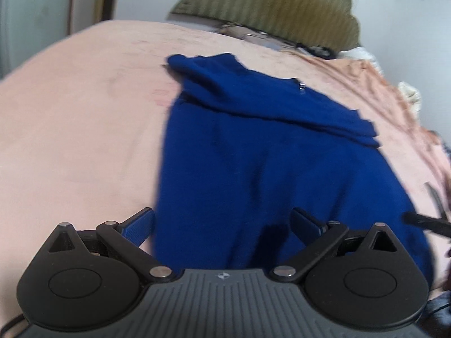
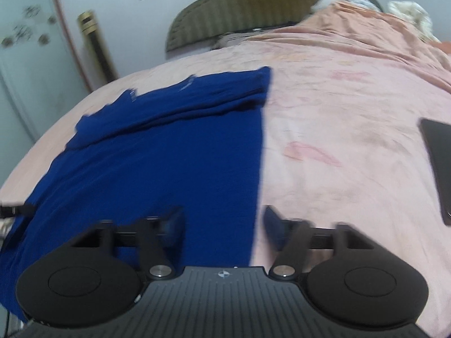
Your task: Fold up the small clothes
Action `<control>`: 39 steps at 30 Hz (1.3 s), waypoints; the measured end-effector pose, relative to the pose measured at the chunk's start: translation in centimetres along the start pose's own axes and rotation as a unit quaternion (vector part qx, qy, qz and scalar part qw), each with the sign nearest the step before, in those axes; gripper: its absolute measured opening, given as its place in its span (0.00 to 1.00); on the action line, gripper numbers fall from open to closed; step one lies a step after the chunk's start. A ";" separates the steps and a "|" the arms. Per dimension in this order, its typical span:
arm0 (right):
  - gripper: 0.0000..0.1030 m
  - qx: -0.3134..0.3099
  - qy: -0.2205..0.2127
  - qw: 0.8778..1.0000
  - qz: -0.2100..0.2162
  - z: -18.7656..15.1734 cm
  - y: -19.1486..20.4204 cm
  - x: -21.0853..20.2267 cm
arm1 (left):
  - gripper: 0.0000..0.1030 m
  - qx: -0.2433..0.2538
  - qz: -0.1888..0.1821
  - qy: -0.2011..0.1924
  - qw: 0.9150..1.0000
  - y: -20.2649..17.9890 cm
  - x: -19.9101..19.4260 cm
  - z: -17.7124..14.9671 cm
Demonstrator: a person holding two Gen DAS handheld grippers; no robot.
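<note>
A dark blue garment [image 1: 253, 146] lies flat on the pink bedsheet [image 1: 79, 118], its far part folded over into a band. My left gripper [image 1: 222, 222] is open, low over the garment's near left edge, with one finger over the sheet and one over the cloth. In the right wrist view the same garment [image 2: 157, 152] fills the left half. My right gripper [image 2: 224, 224] is open over the garment's near right edge, holding nothing. The tip of the other gripper [image 1: 425, 221] shows at the right edge of the left wrist view.
An olive padded headboard [image 2: 253, 8] stands at the far end of the bed. A dark flat phone-like object [image 2: 439, 166] lies on the sheet at the right. Rumpled bedding [image 2: 408, 14] is piled far right. A wall and door [image 2: 28, 70] stand to the left.
</note>
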State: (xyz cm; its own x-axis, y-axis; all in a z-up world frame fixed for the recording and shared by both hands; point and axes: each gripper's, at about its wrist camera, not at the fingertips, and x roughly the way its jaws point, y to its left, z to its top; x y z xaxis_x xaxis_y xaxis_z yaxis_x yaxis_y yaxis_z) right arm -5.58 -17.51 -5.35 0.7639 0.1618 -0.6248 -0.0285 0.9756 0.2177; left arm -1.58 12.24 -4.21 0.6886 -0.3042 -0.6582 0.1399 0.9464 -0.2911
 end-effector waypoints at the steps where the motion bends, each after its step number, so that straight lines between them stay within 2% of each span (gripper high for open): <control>1: 0.28 -0.009 0.000 1.000 -0.004 0.0 0.5 0.3 | 0.86 0.000 -0.005 0.000 1.000 -0.3 0.2 0.2; 2: 0.19 -0.016 0.001 1.000 -0.004 0.1 0.8 0.6 | 0.63 0.004 -0.007 0.002 1.000 -0.6 0.6 0.5; 3: 0.14 -0.019 0.002 1.000 -0.004 0.3 1.0 0.8 | 0.52 0.006 -0.003 0.004 1.000 -0.8 0.8 0.7; 5: 0.09 -0.013 0.002 1.000 0.007 0.9 1.0 1.1 | 0.17 -0.004 -0.004 0.014 1.000 -0.6 1.5 1.5; 8: 0.07 -0.003 -0.011 1.000 0.026 1.9 0.8 0.9 | 0.10 -0.028 -0.025 0.021 0.999 -0.1 2.1 2.3; 13: 0.06 -0.009 -0.043 0.999 0.022 4.1 0.4 0.7 | 0.09 0.009 -0.005 -0.019 1.000 -1.6 1.6 4.0; 17: 0.06 -0.032 -0.069 0.997 -0.012 6.1 0.4 1.6 | 0.09 0.029 0.017 -0.047 0.998 -2.2 2.5 6.4; 22: 0.07 -0.032 -0.090 0.995 -0.041 8.5 -0.4 3.9 | 0.11 0.063 0.040 -0.047 0.996 -2.9 5.5 8.1; 24: 0.11 -0.024 -0.082 0.996 -0.040 9.0 -0.8 5.1 | 0.11 0.069 0.054 -0.042 0.995 -3.1 6.0 7.9; 25: 0.18 -0.019 -0.073 0.996 -0.046 9.0 -0.9 5.6 | 0.12 0.068 0.054 -0.037 0.996 -3.0 5.9 7.6; 27: 0.25 -0.010 -0.061 0.997 -0.048 8.6 -1.1 5.7 | 0.17 0.065 0.053 -0.036 0.996 -2.8 5.4 7.0; 28: 0.33 -0.007 -0.062 0.997 -0.046 8.3 -1.2 5.5 | 0.27 0.064 0.055 -0.034 0.996 -2.6 5.1 6.6; 29: 0.39 -0.004 -0.061 0.997 -0.044 7.8 -1.4 5.0 | 0.42 0.062 0.060 -0.033 0.996 -2.4 4.6 6.2; 30: 0.40 0.001 -0.058 0.997 -0.044 7.4 -1.5 4.7 | 0.52 0.058 0.065 -0.033 0.996 -2.1 4.2 5.7; 31: 0.40 0.009 -0.055 0.997 -0.044 6.9 -1.7 4.2 | 0.68 0.052 0.068 -0.034 0.996 -1.7 3.6 5.1; 33: 0.41 0.035 -0.045 0.998 -0.036 5.6 -2.5 3.2 | 0.70 0.040 0.063 -0.034 0.997 -1.0 2.5 3.8; 37: 0.41 0.104 -0.023 0.994 0.005 2.6 -4.2 1.0 | 0.71 0.002 0.040 -0.002 0.999 0.4 0.8 1.2; 39: 0.41 0.123 -0.013 0.992 0.015 1.1 -4.6 0.2 | 0.71 0.000 0.035 -0.007 0.999 0.6 -0.3 -0.1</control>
State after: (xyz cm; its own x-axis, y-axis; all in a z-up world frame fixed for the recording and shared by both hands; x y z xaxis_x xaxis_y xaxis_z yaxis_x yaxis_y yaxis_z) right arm -4.58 -22.11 -5.63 0.7820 0.1827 -0.5959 0.1047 0.9040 0.4146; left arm -1.84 12.87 -4.24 0.7069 -0.2359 -0.6668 0.0913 0.9653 -0.2447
